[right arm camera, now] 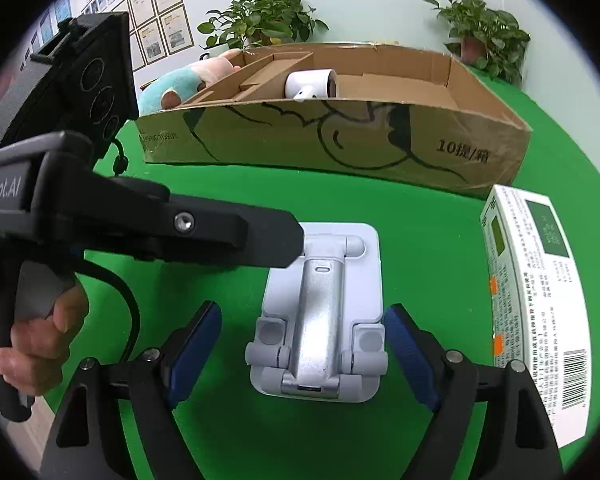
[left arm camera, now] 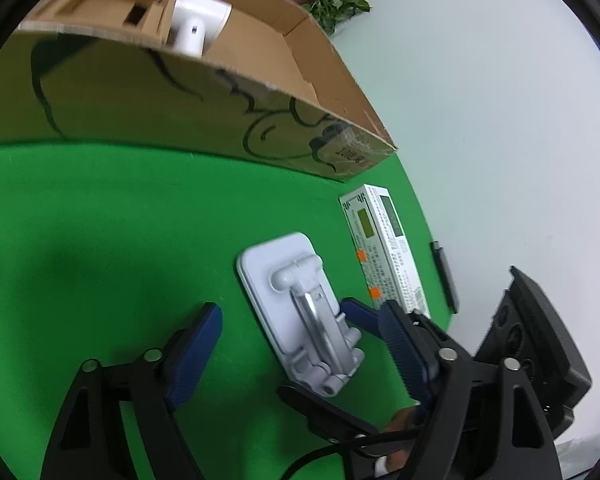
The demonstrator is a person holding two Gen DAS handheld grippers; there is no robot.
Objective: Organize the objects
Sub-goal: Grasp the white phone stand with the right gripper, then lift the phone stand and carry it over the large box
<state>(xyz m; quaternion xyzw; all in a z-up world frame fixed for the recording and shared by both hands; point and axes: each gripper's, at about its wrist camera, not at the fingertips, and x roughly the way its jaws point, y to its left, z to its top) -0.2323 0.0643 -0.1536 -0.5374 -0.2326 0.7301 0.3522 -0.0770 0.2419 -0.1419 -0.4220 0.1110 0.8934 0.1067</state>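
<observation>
- Partly done, by the look of it: one white cylinder gadget (right arm camera: pixel 311 85) already inside the cardboard box (right arm camera: pixel 380 152), lying beside the box's cardboard dividers.
- Left to sort: folded white phone stand (right arm camera: pixel 320 312) flat on the green tabletop (right arm camera: pixel 228 432), in front of the box, not yet lifted.
- Also left: white printed carton (right arm camera: pixel 536 300) on the tabletop, to the right of the phone stand and near the box's front right corner.
- Thin dark object (left arm camera: pixel 444 276) beyond the carton, away from the phone stand; too blurred to identify.
- Right claw (right arm camera: pixel 302 352) wide open, blue pads on either side of the phone stand's hinged end, apart from it, gripping nothing.
- Left claw (left arm camera: pixel 300 348) likewise wide open and holding nothing, just left of the phone stand; its arm crosses the stand's far left corner in the right wrist view.
- Soft toy (right arm camera: pixel 188 80) beside the box's far left end, outside it; cannot tell whether part of the job.
- Likely step in hand: closing the right claw on the phone stand, then moving it into the box.
</observation>
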